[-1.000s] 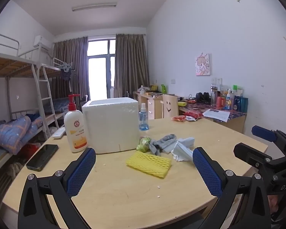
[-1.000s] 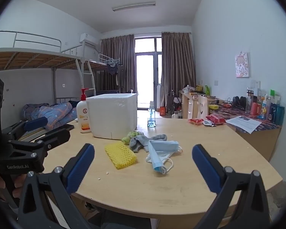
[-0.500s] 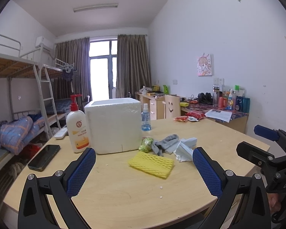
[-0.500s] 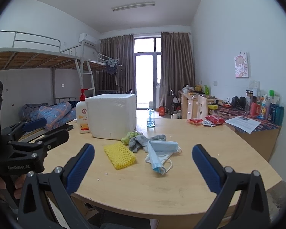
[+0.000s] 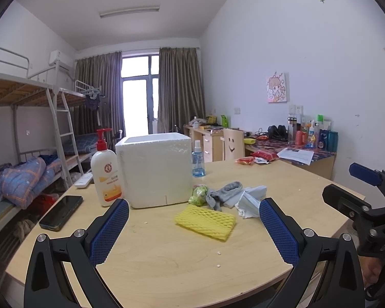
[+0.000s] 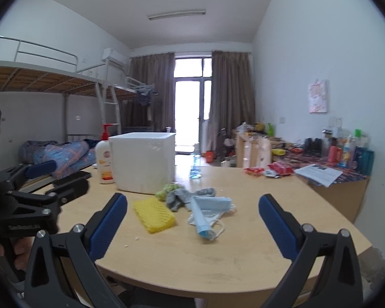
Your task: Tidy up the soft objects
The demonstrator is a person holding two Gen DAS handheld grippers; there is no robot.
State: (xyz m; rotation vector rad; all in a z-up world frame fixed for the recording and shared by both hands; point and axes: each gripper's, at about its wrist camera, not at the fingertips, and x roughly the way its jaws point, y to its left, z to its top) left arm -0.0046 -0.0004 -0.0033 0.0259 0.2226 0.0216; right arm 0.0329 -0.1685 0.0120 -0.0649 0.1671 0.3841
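Note:
Several soft things lie mid-table: a yellow foam net sleeve (image 5: 205,221) (image 6: 154,214), a grey sock (image 5: 224,192) (image 6: 184,197), a green crumpled piece (image 5: 199,193) (image 6: 168,189) and light blue face masks (image 5: 250,200) (image 6: 208,209). Behind them stands an open white foam box (image 5: 155,169) (image 6: 142,161). My left gripper (image 5: 193,231) hovers open over the near table edge, short of the yellow sleeve. My right gripper (image 6: 192,227) is open too, nearest the masks. Both hold nothing.
On the wooden table (image 5: 166,259) sit a pump lotion bottle (image 5: 105,166), a black phone (image 5: 61,212), a small blue spray bottle (image 5: 198,161) and red snack packets (image 5: 256,157). Bunk beds (image 5: 25,138) stand left, a cluttered desk (image 5: 300,146) right.
Both grippers have drifted slightly forward and the right view has turned a little, so the soft pile sits marginally closer. Nothing on the table moved.

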